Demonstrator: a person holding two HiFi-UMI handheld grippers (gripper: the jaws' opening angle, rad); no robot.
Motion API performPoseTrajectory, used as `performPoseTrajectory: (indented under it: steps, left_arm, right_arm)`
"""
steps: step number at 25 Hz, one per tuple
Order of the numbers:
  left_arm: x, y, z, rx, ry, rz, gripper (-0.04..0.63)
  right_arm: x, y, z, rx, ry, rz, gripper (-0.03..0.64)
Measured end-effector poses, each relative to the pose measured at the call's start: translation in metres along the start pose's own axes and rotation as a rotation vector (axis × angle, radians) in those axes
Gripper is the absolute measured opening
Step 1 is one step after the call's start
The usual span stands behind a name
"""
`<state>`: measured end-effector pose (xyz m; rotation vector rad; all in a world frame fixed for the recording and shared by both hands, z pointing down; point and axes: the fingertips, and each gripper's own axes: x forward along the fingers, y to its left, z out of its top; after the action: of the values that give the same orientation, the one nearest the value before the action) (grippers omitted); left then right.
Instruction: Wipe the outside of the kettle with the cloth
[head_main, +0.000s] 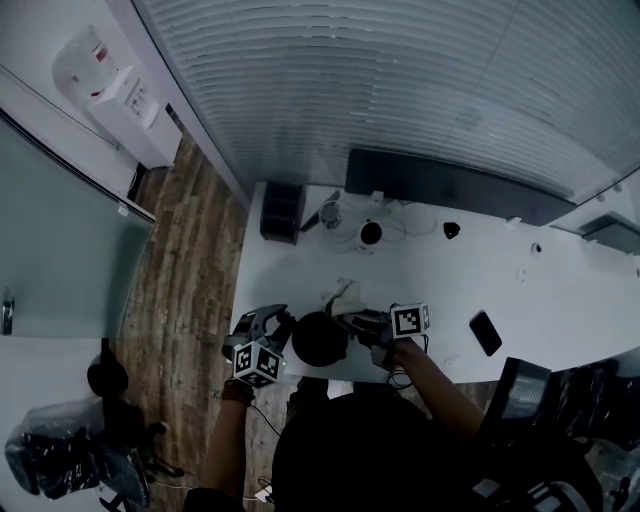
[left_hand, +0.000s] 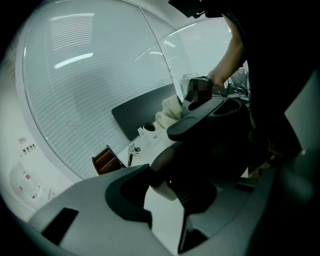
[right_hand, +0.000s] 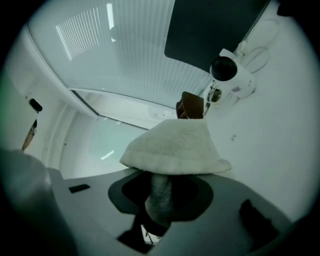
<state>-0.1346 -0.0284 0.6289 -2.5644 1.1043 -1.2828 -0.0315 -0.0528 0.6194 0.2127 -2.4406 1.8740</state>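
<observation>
Kettle (head_main: 320, 338) stands upright between the two tools at the near edge of the table (head_main: 560, 290). Its handle is clamped in the jaws of the left gripper (head_main: 280, 326), so the dark body sits just ahead of that gripper. The right gripper (head_main: 350, 318) has its jaws pinched on the folded cloth (right_hand: 175, 147) and points past the kettle toward the table's far side. The kettle lies just to its left, outside its own view, so the cloth probably has to swing leftward onto the kettle's wall.
</observation>
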Motion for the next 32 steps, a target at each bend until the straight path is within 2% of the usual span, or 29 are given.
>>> performPoseTrajectory:
  steps: [4, 7, 10, 12, 14, 16, 19, 21, 22, 24, 26, 28, 32]
  left_arm:
    - [0.0, 0.001, -0.001, -0.006, 0.006, -0.002, 0.126]
    - [0.001, -0.001, -0.001, -0.006, 0.007, -0.006, 0.124]
    - [-0.001, 0.001, -0.001, -0.006, 0.017, -0.011, 0.126]
    - [0.0, -0.001, 0.002, -0.016, 0.02, -0.018, 0.126]
    - [0.0, 0.0, 0.002, -0.017, 0.014, -0.017, 0.126]
    - [-0.002, 0.003, -0.003, -0.007, 0.014, -0.007, 0.126]
    - [-0.001, 0.004, -0.006, -0.004, 0.022, -0.001, 0.126]
    - [0.0, 0.002, -0.006, -0.011, 0.026, 0.003, 0.126]
    - [0.0, 0.002, -0.005, -0.013, 0.029, 0.004, 0.126]
    - [0.001, 0.002, -0.004, -0.02, 0.033, 0.006, 0.126]
    - [0.002, 0.001, -0.005, -0.023, 0.05, -0.003, 0.126]
    - [0.001, -0.001, -0.005, -0.017, 0.069, -0.016, 0.126]
    - [-0.001, -0.002, -0.006, -0.06, 0.036, -0.009, 0.145]
  right_arm:
    - [-0.006, -0.051, -0.012, 0.086, -0.003, -0.071, 0.095]
    - [-0.01, -0.099, -0.036, 0.142, 0.041, -0.188, 0.095]
    - [-0.017, -0.114, -0.046, 0.086, 0.109, -0.283, 0.095]
    - [-0.028, -0.086, -0.03, 0.064, 0.061, -0.228, 0.095]
    - [-0.036, -0.042, -0.015, 0.06, -0.009, -0.112, 0.095]
    - [-0.033, -0.004, -0.016, 0.028, 0.006, -0.02, 0.095]
    - [-0.024, 0.003, -0.036, 0.045, 0.052, 0.018, 0.095]
    - [-0.025, -0.017, -0.043, 0.115, 0.035, 0.007, 0.095]
    - [-0.028, -0.035, -0.05, 0.13, 0.058, -0.043, 0.095]
    - [-0.032, -0.069, -0.073, 0.101, 0.171, -0.165, 0.095]
    - [-0.034, -0.084, -0.086, 0.08, 0.228, -0.205, 0.095]
    - [-0.04, -0.082, -0.081, 0.073, 0.184, -0.187, 0.095]
    - [-0.065, -0.063, -0.06, 0.022, 0.077, -0.147, 0.095]
